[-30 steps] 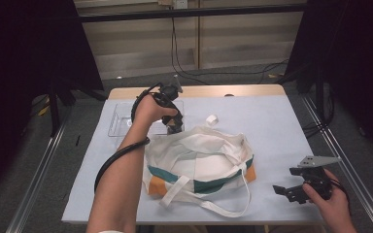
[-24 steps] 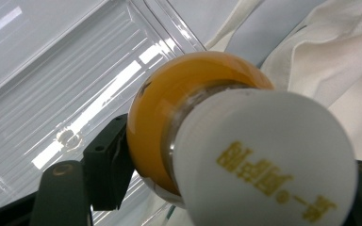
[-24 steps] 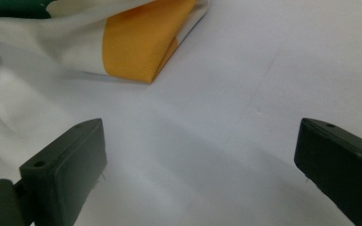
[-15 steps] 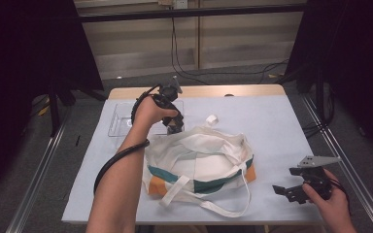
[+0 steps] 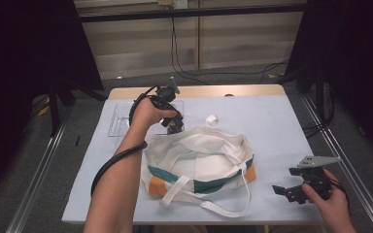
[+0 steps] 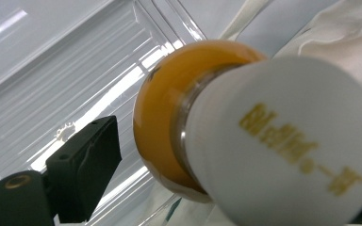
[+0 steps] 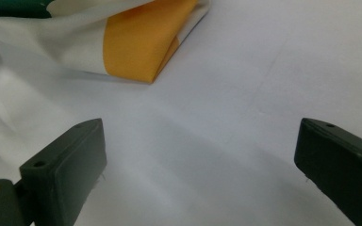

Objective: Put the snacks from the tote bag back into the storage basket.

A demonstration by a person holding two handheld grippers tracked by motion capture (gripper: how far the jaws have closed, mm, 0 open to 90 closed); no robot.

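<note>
- Almost nothing moved since the earlier frames: left gripper (image 5: 174, 122) stays at the far-left edge of the tote bag (image 5: 199, 167), right gripper (image 5: 298, 190) stays parked to the bag's right near the table's front edge.
- Left gripper is clamped on an orange bottle (image 6: 169, 127) with a white cap (image 6: 283, 141); one black jaw is visible left of the bottle in the left gripper view, the other is hidden behind the cap.
- Bottle sits just past the bag's far-left rim, between the bag and the clear tray (image 5: 119, 119) beyond it; the tray ribs show right behind the bottle.
- Bottle's long axis runs roughly along the camera line, cap end toward the camera, orange body pointing away and down toward the tray and bag cloth; exact tilt is hard to tell.
- Right gripper has its jaws wide apart, holding nothing, over bare table cover (image 7: 226, 94) just off the bag's orange corner (image 7: 136, 47).
- Progress guess: bottle picked and carried to the bag's edge, not yet inside; still left is lowering it into the opening and letting go. Bag mouth looks slack and part-folded, so the right gripper may need to hold it open.
</note>
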